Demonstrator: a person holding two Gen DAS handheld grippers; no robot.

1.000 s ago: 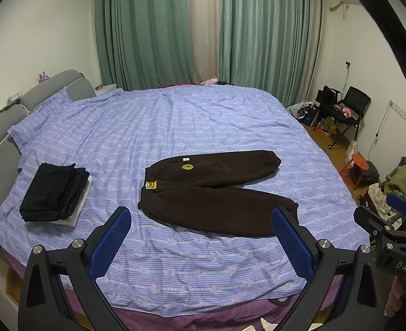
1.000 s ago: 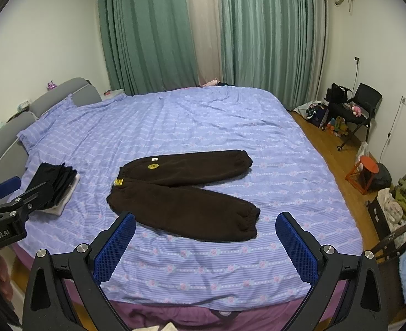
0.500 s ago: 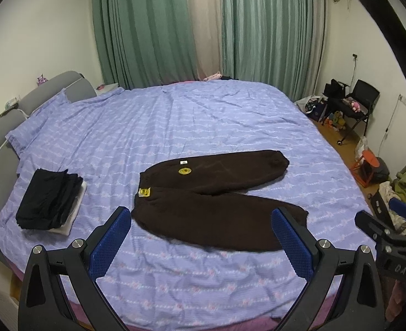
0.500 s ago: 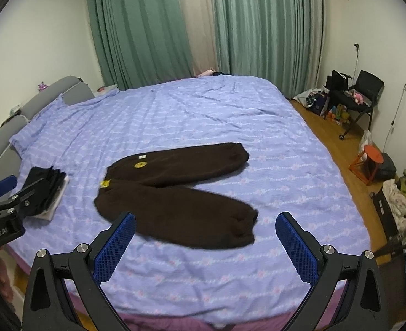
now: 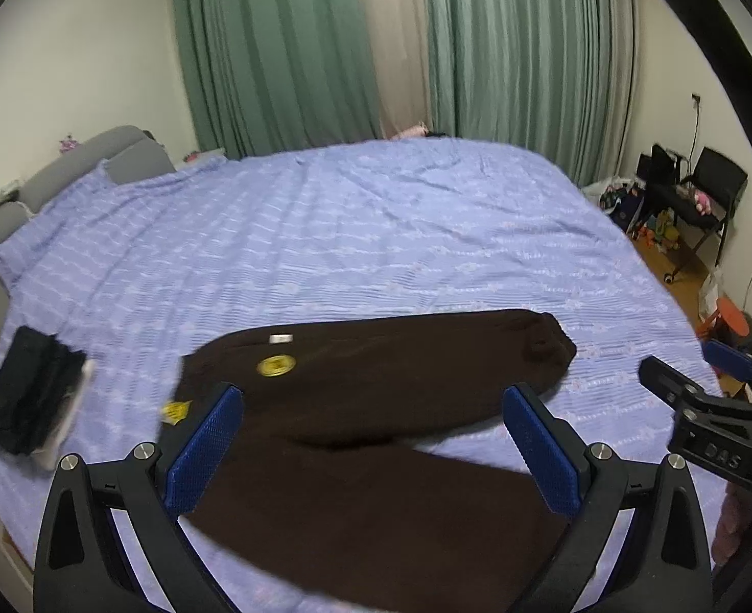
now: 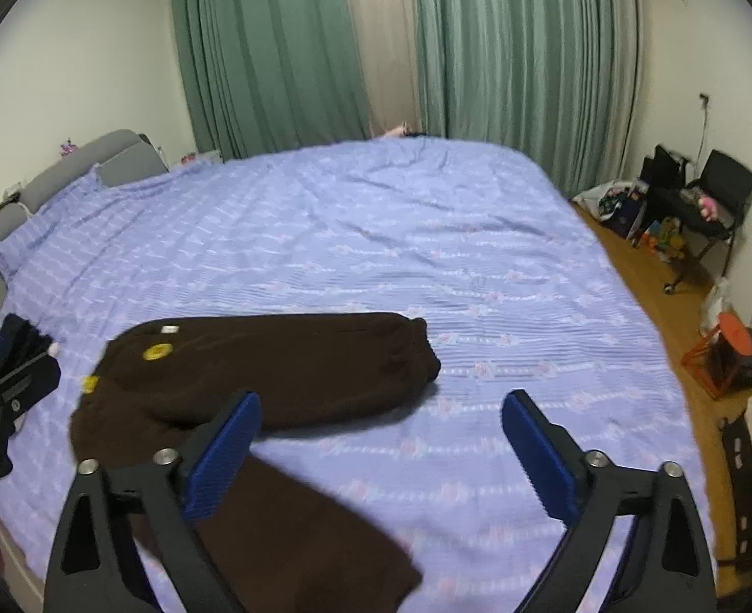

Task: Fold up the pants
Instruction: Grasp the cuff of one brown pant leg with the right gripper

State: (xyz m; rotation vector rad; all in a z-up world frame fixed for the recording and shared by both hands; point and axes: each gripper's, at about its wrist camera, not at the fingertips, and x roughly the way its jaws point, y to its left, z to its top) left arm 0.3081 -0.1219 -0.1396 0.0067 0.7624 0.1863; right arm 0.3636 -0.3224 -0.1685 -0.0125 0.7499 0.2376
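Nearby, folded black clothes (image 5: 28, 403) left of brown pants (image 5: 376, 408), both claws (image 5: 371, 442) (image 6: 381, 447) wide, empty.

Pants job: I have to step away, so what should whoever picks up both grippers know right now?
Left gripper: open, empty, above the near leg.
Right gripper: open, empty, over the sheet by the leg ends.
Brown pants lie flat on the bed, legs spread apart, waist toward the black folded stack.
Done: nothing folded yet.
Left: lay one leg over the other, then fold.
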